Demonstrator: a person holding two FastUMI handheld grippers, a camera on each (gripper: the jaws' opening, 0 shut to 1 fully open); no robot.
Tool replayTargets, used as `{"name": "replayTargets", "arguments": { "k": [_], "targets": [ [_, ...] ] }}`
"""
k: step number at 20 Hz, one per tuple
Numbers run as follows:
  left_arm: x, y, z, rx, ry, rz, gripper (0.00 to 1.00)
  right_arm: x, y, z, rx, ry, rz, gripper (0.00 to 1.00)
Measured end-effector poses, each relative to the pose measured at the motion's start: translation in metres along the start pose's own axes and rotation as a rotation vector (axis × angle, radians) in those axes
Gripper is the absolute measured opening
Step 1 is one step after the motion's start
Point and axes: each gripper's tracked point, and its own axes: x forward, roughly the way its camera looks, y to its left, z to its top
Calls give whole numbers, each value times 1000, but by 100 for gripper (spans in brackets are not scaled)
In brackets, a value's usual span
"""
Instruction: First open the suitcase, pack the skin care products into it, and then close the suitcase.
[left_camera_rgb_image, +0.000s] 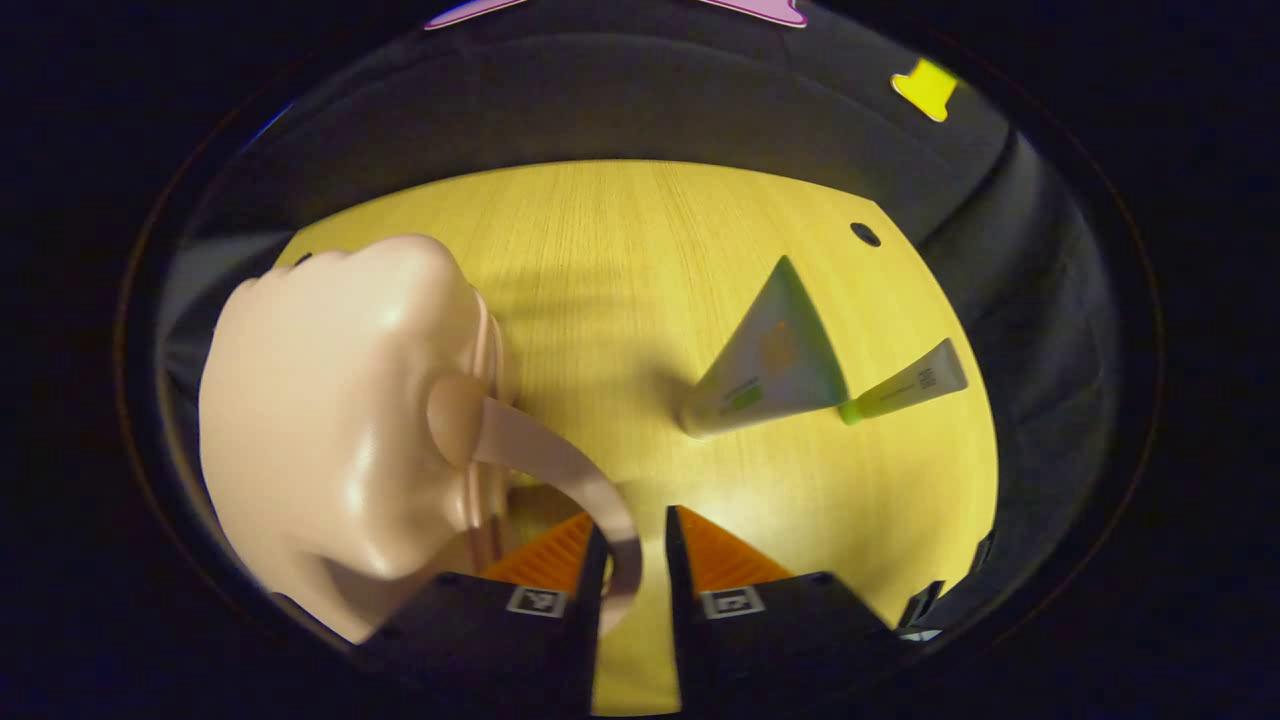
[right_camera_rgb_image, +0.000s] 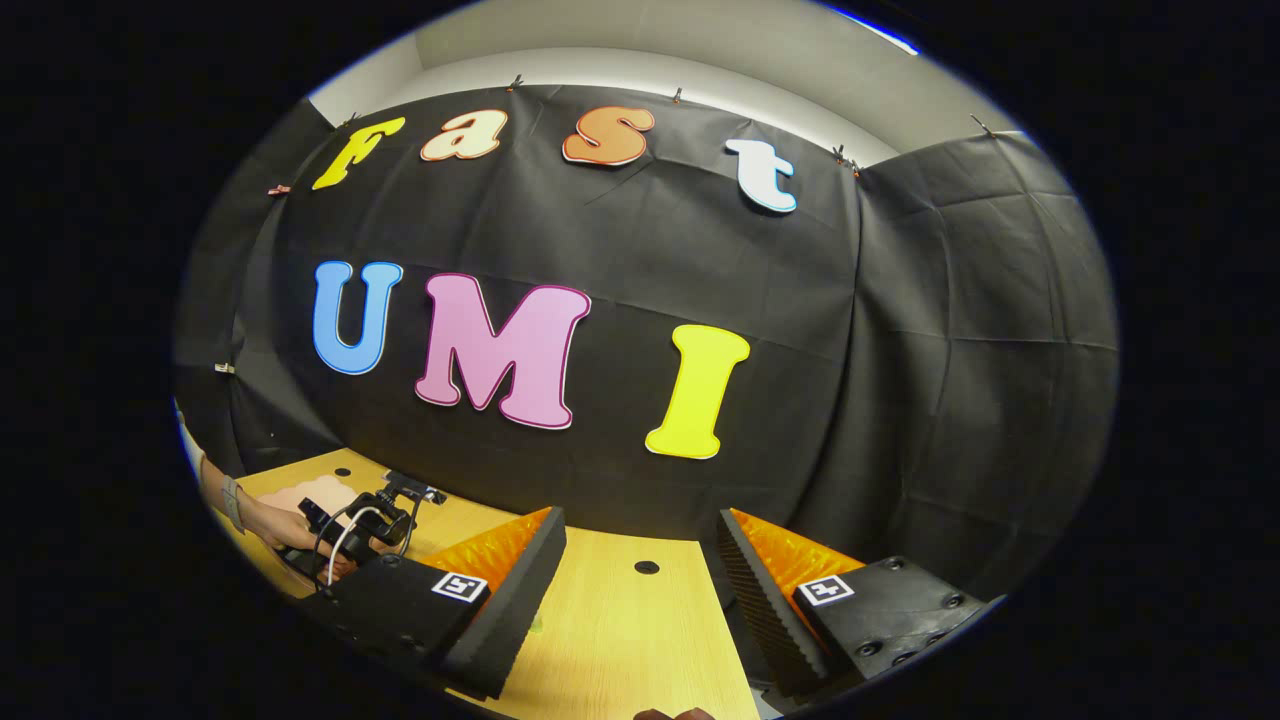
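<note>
Pale pink suitcase (left_camera_rgb_image: 340, 430) standing closed at left of wooden table (left_camera_rgb_image: 620, 260) in the left gripper view, glossy moulded shell facing the camera, seam line visible along its right edge. Curved pink handle strap (left_camera_rgb_image: 560, 470) arching from the shell down to the left gripper (left_camera_rgb_image: 633, 560), passing between its 2 fingers; fingers drawn close together with only a narrow gap, strap lying against the left finger; firm pressure from both fingers cannot be confirmed. 2 skin care tubes lying flat on the table to the right of the suitcase, well apart from it: a large wedge-shaped tube (left_camera_rgb_image: 775, 360), grey-green with an orange mark, crimped end pointing away and cap end toward the camera; a slim tube (left_camera_rgb_image: 905, 385) with a green cap, just beside the large tube's right lower corner, cap appearing to touch it. Both tubes outside the suitcase. Round dark hole (left_camera_rgb_image: 865, 234) in the table top near the far right corner. In the right gripper view, right gripper (right_camera_rgb_image: 640, 560) held above the table (right_camera_rgb_image: 620, 640), pointing at the black cloth wall (right_camera_rgb_image: 900, 350), jaws spread wide, nothing between them. At lower left of the same view, farther off, left gripper (right_camera_rgb_image: 360, 520) with black body and looped cable, held by a hand (right_camera_rgb_image: 270, 525) with a band at the wrist, pink suitcase (right_camera_rgb_image: 310, 495) partly visible behind it. Pale ceiling (right_camera_rgb_image: 700, 50) above the cloth.
</note>
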Motion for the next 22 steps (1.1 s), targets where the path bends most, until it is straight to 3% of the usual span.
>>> {"name": "replayTargets", "arguments": {
  "k": [1,5,7,10,14,16,19,22],
  "targets": [
    [-3,-3,-1,-2,1,-33,15,2,2,-1,0,6,1,96],
    [-45,1,17,60,-29,-91,14,13,17,-1,-15,10,22,96],
    [-83,5,30,54,-66,-152,13,21,27,1,-28,3,44,96],
    [-150,39,59,57,-177,-164,13,34,44,7,-38,-19,87,96],
    [-219,114,80,-77,-293,-149,13,54,75,12,-8,-35,158,96],
    [-237,168,82,-130,-345,-83,13,62,89,13,-7,-35,187,96],
    [-263,263,78,-138,-403,117,13,70,113,18,-11,-44,230,96],
    [-279,337,69,-173,-415,245,13,77,134,15,2,-29,257,96]
  ]
}}
